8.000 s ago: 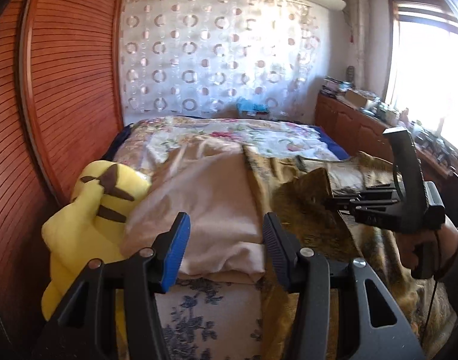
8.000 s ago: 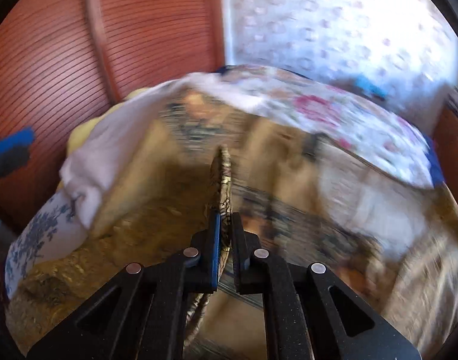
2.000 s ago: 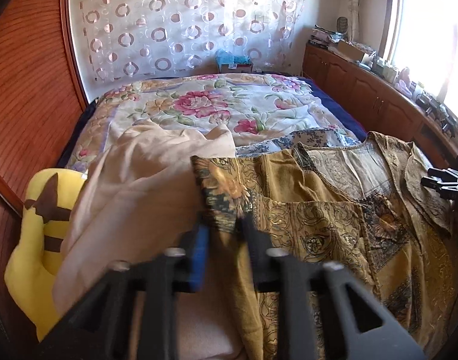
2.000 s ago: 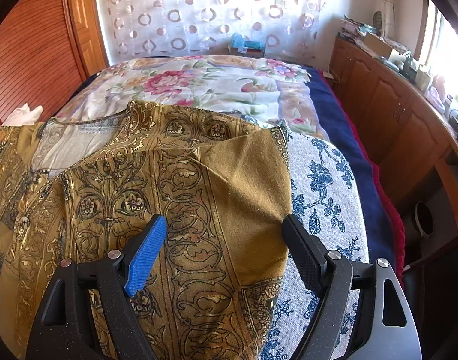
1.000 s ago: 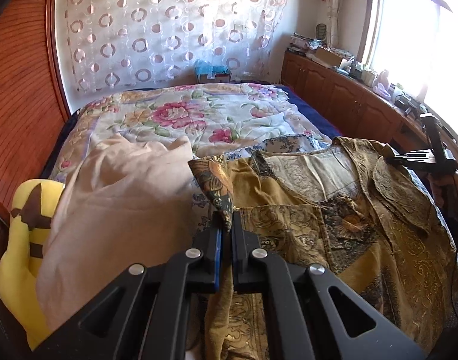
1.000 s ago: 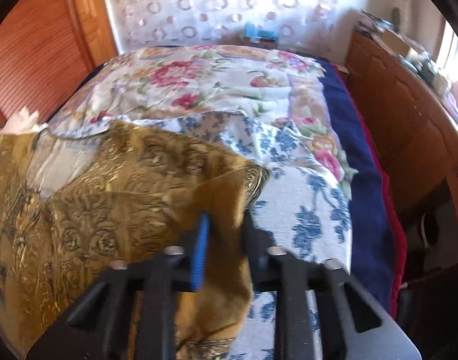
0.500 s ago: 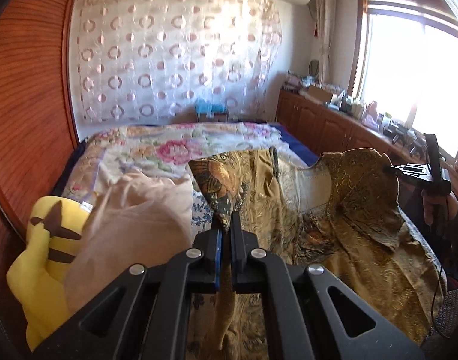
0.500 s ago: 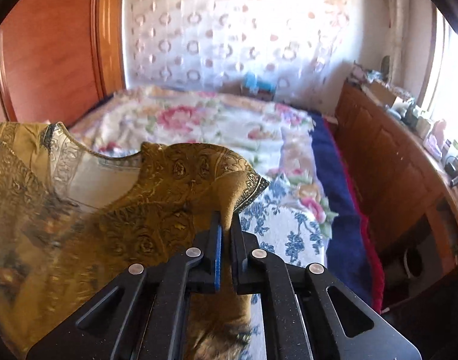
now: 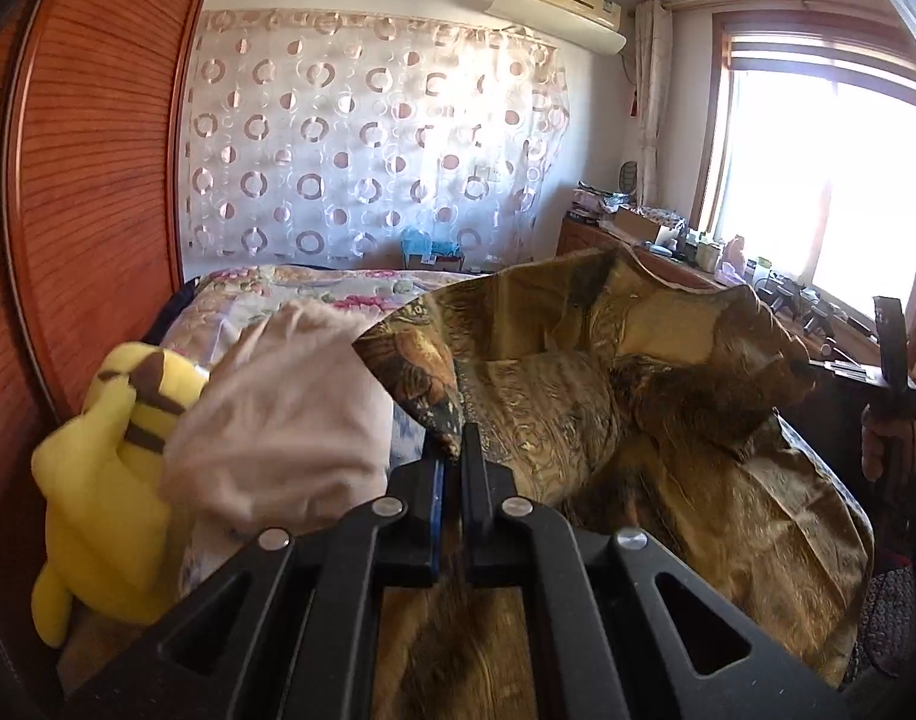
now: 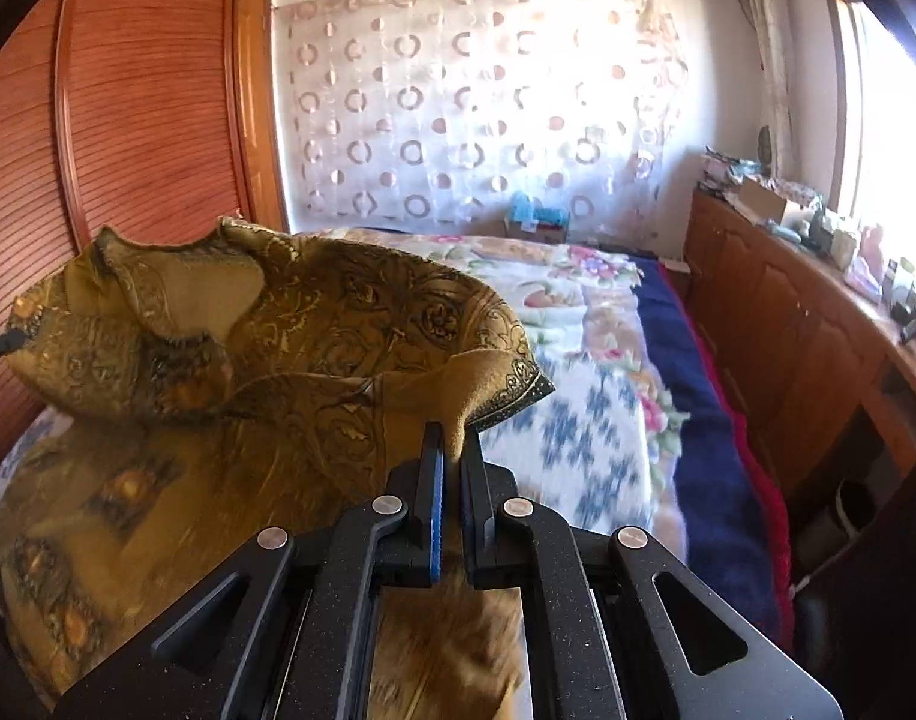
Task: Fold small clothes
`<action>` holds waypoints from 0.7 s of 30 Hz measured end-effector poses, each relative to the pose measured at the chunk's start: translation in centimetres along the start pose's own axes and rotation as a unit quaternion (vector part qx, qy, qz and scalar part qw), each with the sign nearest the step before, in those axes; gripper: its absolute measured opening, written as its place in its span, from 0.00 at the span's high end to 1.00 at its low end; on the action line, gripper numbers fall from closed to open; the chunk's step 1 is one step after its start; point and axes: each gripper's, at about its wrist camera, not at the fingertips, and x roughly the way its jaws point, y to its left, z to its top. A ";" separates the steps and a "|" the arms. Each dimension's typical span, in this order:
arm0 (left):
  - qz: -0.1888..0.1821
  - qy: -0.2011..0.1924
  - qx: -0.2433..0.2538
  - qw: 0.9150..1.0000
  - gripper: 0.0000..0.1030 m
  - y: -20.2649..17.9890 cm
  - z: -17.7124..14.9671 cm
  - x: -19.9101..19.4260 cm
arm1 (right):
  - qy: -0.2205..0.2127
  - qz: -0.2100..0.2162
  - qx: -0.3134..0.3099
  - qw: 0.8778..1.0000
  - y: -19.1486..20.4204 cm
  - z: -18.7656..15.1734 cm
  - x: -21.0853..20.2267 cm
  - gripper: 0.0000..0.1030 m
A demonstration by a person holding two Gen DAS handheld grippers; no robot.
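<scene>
A golden-brown patterned garment (image 9: 655, 420) hangs lifted above the bed, held at two corners. My left gripper (image 9: 452, 450) is shut on its left sleeve corner. My right gripper (image 10: 452, 447) is shut on the other sleeve edge; the garment (image 10: 290, 348) sags between them, its neckline facing up. The right gripper (image 9: 892, 354) also shows at the far right of the left wrist view, in a hand. The garment's lower part trails on the bed.
A beige garment pile (image 9: 284, 414) and a yellow plush toy (image 9: 104, 468) lie at the bed's left. The floral bedspread (image 10: 583, 312) stretches behind. A wooden wardrobe (image 9: 86, 180) stands on the left, a low cabinet (image 10: 805, 312) under the window on the right.
Both grippers closed on the garment's sleeve corners and have lifted it off the bed; it now hangs higher and sags between them.
</scene>
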 end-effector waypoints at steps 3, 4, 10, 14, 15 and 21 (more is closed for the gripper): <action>0.005 -0.009 0.006 1.000 0.99 -0.9 -1.0 -2.0 | 0.003 -0.003 0.000 1.000 0.9 -2.2 -2.2 0.98; 0.004 -0.015 0.004 1.000 0.99 -1.3 -1.4 -3.1 | 0.003 -0.003 -0.001 1.000 0.9 -2.6 -2.9 0.98; 0.012 -0.013 0.016 1.000 0.99 -1.0 -3.3 -7.1 | 0.005 0.011 0.003 1.000 1.9 -5.6 -8.3 0.98; 0.025 -0.003 0.019 1.000 0.99 -0.8 -5.4 -8.6 | -0.004 0.017 0.020 1.000 1.4 -6.9 -10.2 0.98; 0.026 0.003 0.014 1.000 0.99 -0.6 -6.0 -9.1 | 0.000 0.021 0.026 0.999 1.3 -7.2 -10.4 0.98; 0.038 0.044 0.040 0.997 0.95 -1.1 -8.6 -9.0 | 0.042 0.029 0.006 0.999 2.3 -10.8 -11.6 0.98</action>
